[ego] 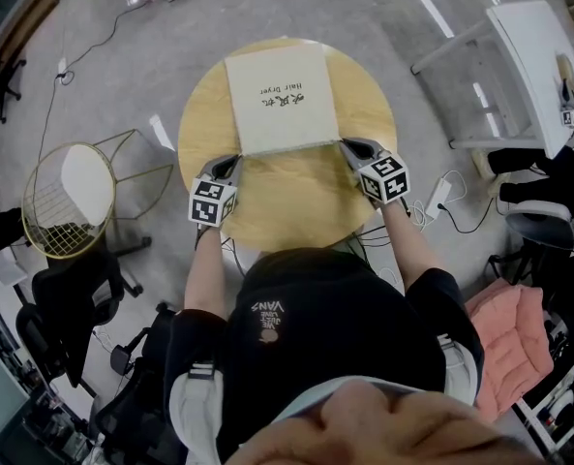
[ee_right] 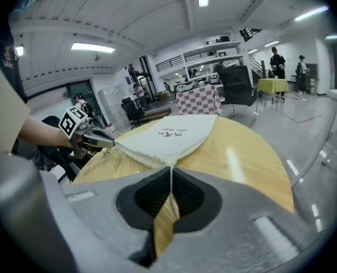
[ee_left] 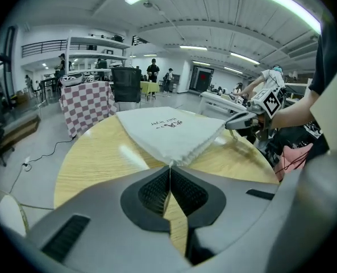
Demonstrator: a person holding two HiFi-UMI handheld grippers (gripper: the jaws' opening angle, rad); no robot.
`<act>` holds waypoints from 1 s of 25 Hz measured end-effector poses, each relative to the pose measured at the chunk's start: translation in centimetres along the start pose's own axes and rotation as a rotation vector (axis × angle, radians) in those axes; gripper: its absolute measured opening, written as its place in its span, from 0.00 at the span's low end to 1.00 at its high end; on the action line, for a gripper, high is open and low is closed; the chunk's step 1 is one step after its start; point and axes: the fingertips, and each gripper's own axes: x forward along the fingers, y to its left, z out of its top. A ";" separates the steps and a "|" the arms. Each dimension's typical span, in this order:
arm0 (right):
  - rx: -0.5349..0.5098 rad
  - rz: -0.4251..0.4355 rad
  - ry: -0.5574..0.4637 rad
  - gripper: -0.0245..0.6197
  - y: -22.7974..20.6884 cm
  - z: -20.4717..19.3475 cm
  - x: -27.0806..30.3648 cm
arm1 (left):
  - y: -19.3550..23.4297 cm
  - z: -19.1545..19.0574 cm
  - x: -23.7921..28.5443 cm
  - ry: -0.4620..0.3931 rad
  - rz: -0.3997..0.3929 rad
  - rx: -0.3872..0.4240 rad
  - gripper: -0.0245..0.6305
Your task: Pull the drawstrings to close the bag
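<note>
A flat white cloth bag with dark print lies on the round wooden table, its gathered mouth edge toward me. My left gripper sits at the bag's near left corner. In the left gripper view its jaws are shut on a thin white drawstring running out of that corner of the bag. My right gripper sits at the near right corner. The right gripper view shows its jaws shut on the drawstring coming from the bag. Each gripper shows in the other's view: right, left.
A gold wire chair stands left of the table and a white table at the right. A power strip with cables lies on the floor, with a pink cushion further right. A checkered-cloth table and people stand far off.
</note>
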 end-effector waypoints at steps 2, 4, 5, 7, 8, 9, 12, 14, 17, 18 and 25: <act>0.044 -0.004 -0.025 0.04 0.0 0.6 -0.3 | 0.0 0.5 -0.3 -0.012 0.011 -0.020 0.06; 0.074 -0.007 -0.043 0.04 -0.1 1.1 -0.6 | 0.0 1.0 -0.6 -0.023 0.016 -0.030 0.06; 0.081 -0.010 -0.045 0.04 -0.1 1.3 -0.7 | 0.0 1.2 -0.7 -0.027 0.021 -0.033 0.06; 0.085 -0.021 -0.044 0.04 -0.2 1.7 -0.9 | 0.1 1.6 -1.0 -0.036 0.034 -0.043 0.06; 0.087 -0.029 -0.043 0.04 -0.2 1.9 -0.9 | 0.1 1.8 -1.1 -0.042 0.040 -0.050 0.06; 0.091 -0.037 -0.044 0.04 -0.4 2.1 -1.0 | 0.0 2.1 -1.2 -0.048 0.046 -0.059 0.06; 0.104 -0.055 -0.047 0.04 -0.8 2.6 -1.1 | -0.1 2.6 -1.5 -0.063 0.065 -0.081 0.06; 0.107 -0.061 -0.049 0.04 -1.0 3.1 -1.3 | -0.1 3.0 -1.8 -0.072 0.080 -0.094 0.06; 0.105 -0.074 -0.052 0.04 -1.2 4.1 -1.6 | -0.1 3.8 -2.2 -0.092 0.105 -0.116 0.06; 0.106 -0.077 -0.054 0.04 -1.3 4.4 -1.8 | -0.2 4.2 -2.4 -0.100 0.113 -0.126 0.06; 0.108 -0.090 -0.081 0.04 -2.2 6.8 -3.8 | -1.2 7.2 -3.7 -0.156 0.158 -0.166 0.06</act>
